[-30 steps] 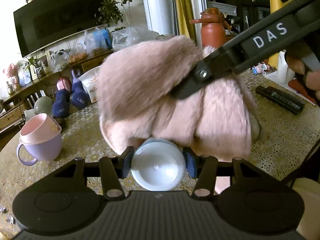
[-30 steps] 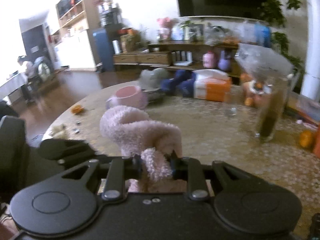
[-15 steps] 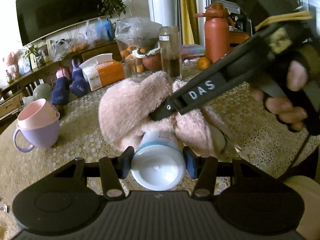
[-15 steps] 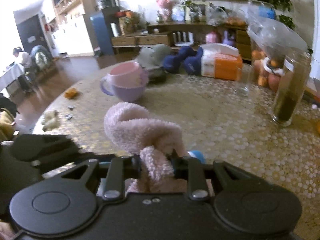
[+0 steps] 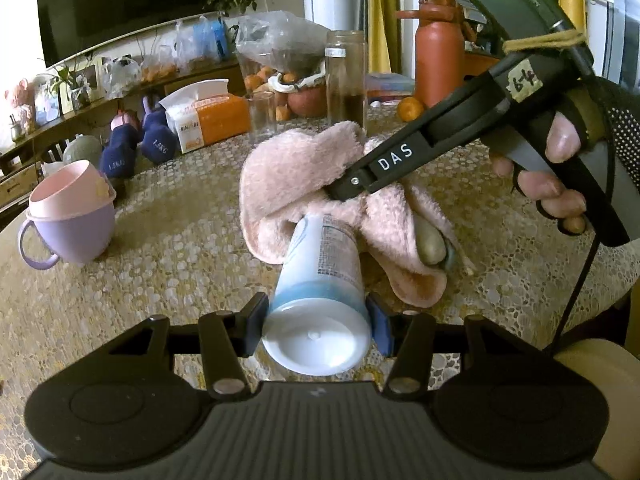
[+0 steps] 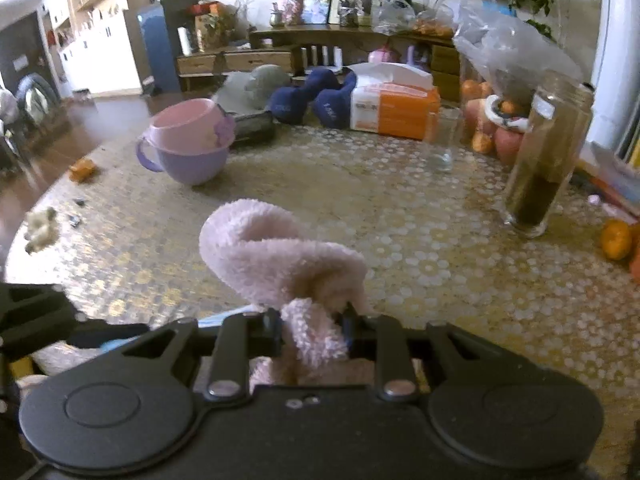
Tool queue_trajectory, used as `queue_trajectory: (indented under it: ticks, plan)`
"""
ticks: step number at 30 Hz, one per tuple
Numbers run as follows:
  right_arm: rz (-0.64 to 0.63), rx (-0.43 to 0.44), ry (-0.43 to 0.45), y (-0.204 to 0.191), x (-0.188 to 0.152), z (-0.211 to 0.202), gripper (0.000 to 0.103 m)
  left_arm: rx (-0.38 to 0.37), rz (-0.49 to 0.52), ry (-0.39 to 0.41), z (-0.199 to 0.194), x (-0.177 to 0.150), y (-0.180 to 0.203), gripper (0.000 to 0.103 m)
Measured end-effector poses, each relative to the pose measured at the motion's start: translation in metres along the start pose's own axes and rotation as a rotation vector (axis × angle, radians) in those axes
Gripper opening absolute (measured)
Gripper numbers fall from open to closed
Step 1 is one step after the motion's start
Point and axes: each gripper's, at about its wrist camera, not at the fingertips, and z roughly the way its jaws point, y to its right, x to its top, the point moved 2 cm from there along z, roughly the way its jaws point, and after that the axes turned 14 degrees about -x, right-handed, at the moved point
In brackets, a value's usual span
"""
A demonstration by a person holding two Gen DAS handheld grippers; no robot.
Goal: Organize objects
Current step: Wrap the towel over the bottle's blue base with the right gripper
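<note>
We judge the job barely begun: our left gripper point(image 5: 316, 320) clamps the white bottle point(image 5: 320, 280), our right gripper point(image 6: 312, 328) pinches the pink fluffy cloth point(image 6: 280, 256) (both off their resting places), and the table point(image 6: 400, 208) sits cluttered.

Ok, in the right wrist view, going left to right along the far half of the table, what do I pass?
Stacked cups → blue dumbbells → tissue pack → empty glass → tall jar → orange at the right edge.

Both views are taken close, low over the table point(image 5: 168, 248); the pink towel point(image 5: 296, 176) and stacked cups point(image 6: 188, 148) are shared by the 2.
</note>
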Motion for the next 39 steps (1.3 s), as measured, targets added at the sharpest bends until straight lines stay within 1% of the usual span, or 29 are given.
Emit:
queue_trajectory:
  ticks: [6, 12, 15, 19, 25, 28, 31, 33, 36, 39]
  plan:
    - [0.005, -0.08, -0.004, 0.013, -0.002, 0.0, 0.024, 0.0, 0.0, 0.006, 0.0, 0.0, 0.0, 0.053]
    - [0.004, -0.099, 0.021, 0.022, -0.002, -0.015, 0.024, 0.0, 0.0, 0.006, 0.0, 0.0, 0.0, 0.053]
    - [-0.012, -0.095, 0.041, 0.025, -0.002, -0.029, 0.024, 0.0, 0.001, 0.009, 0.001, 0.003, -0.001, 0.053]
    - [-0.088, -0.092, 0.077, 0.027, -0.003, -0.052, 0.024, 0.002, 0.01, 0.014, 0.0, 0.007, 0.0, 0.053]
    - [-0.273, -0.12, 0.129, 0.036, -0.005, -0.098, 0.025, 0.003, 0.018, 0.023, -0.002, 0.012, 0.002, 0.053]
    - [-0.381, -0.087, 0.149, 0.039, -0.005, -0.124, 0.026, 0.006, 0.027, 0.028, -0.002, 0.015, 0.003, 0.053]
    - [-0.453, -0.054, 0.152, 0.024, -0.005, -0.131, 0.027, 0.007, 0.03, 0.035, -0.003, 0.018, 0.004, 0.053]
    - [-0.46, -0.013, 0.151, 0.009, -0.005, -0.125, 0.027, 0.009, 0.032, 0.037, -0.003, 0.02, 0.005, 0.052]
    - [-0.446, 0.009, 0.151, -0.013, -0.005, -0.108, 0.027, 0.01, 0.034, 0.035, -0.003, 0.021, 0.006, 0.053]
    - [-0.386, 0.056, 0.144, -0.026, -0.003, -0.094, 0.026, 0.008, 0.041, 0.034, -0.003, 0.023, 0.007, 0.052]
